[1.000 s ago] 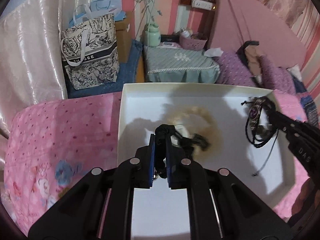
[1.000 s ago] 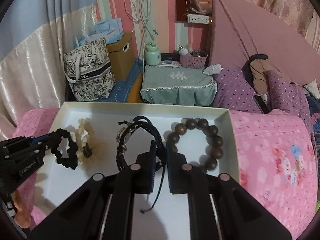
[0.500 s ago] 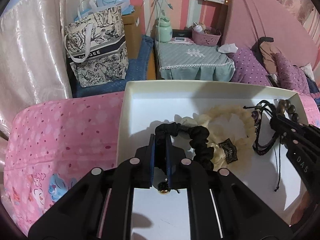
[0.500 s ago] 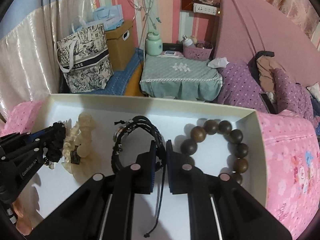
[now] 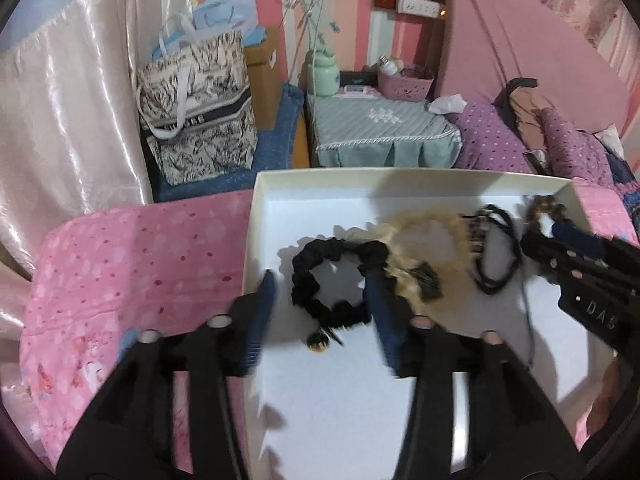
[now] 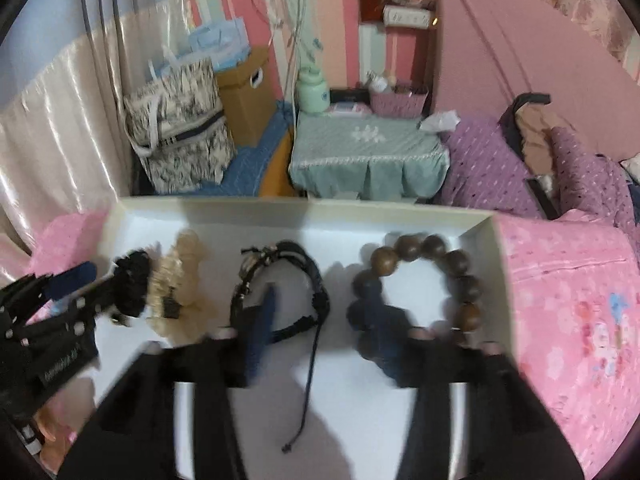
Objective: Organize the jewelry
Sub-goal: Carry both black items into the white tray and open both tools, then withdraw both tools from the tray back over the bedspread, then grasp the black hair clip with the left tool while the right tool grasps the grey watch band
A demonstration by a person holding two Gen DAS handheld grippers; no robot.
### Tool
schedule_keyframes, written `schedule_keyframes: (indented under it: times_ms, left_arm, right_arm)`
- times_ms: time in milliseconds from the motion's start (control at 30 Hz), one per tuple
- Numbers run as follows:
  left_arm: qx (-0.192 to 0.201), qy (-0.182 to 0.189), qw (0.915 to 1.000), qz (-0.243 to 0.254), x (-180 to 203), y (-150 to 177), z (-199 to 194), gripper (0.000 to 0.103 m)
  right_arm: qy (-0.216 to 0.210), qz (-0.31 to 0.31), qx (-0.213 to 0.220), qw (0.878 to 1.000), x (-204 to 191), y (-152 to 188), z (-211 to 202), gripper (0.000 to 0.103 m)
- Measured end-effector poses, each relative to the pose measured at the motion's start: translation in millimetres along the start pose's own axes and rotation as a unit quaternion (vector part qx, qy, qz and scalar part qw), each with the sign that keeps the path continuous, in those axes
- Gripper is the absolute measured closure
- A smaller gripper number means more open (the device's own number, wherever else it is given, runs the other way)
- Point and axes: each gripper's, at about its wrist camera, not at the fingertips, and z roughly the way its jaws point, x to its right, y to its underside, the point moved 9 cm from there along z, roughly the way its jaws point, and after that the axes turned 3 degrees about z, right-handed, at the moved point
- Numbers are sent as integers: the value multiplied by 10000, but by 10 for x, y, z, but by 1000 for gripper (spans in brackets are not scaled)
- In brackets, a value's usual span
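We're seeing the left gripper [image 5: 320,300] as matte black plastic: two long tapering arms, each splitting into a linkage with cut-out slots. Round pale pins or screw heads are showing at the linkage joints, two per side. The fingers [image 5: 262,312] are wearing dark navy-blue pads with a fine ribbed edge. The right gripper [image 6: 320,320] is looking like the same build: black arms, pale pins, navy pads, though blur is smearing its detail. From the left camera, its side is showing a row of small screws and raised grey lettering reading "DAS", rest cut off. From the right camera, the left unit's side is carrying a small printed label, unreadable.
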Motion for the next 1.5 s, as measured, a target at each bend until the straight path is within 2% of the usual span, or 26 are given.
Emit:
schedule_keyframes:
  times_ms: [67,133,167,267,400,533,700,967,1167,1500]
  left_arm:
    - [159,58,9998,70,37,21,-219,36]
    - [289,134,9994,143,54,81,-454,29]
    - [372,148,9990,174,46,124,-586,24]
    - [606,129,9980,127,-34,287,-922,4]
    - [673,258,9973,140,-91,681,-1277,3]
    - [774,71,9965,293,-147,1066,-1508,3]
    - [743,26,9971,189,-252,1516,-1705,3]
    - [589,44,9983,-10,-299,2037,-1916,3]
    - [482,-30,9988,35,-184,2242,-1955,3]
    - [411,88,9991,13,-3,2563,-2017,3]
  right_arm:
    - [-61,-21,78,9999,25,2,-170,47]
    - [-126,-4,159,9998,81,56,-393,38]
    - [-116,3,209,9997,119,96,-489,28]
    - [-38,42,415,9991,310,327,-826,15]
    - [259,99,352,9990,621,771,-1075,14]
    - [391,354,250,9983,904,1284,-1276,14]
    - [583,445,339,9967,1053,1667,-1506,14]
    - [556,216,538,9968,894,1943,-1910,14]
    - [808,-134,624,9947,769,2133,-2130,14]
    - [794,-152,661,9945,710,2389,-2286,14]
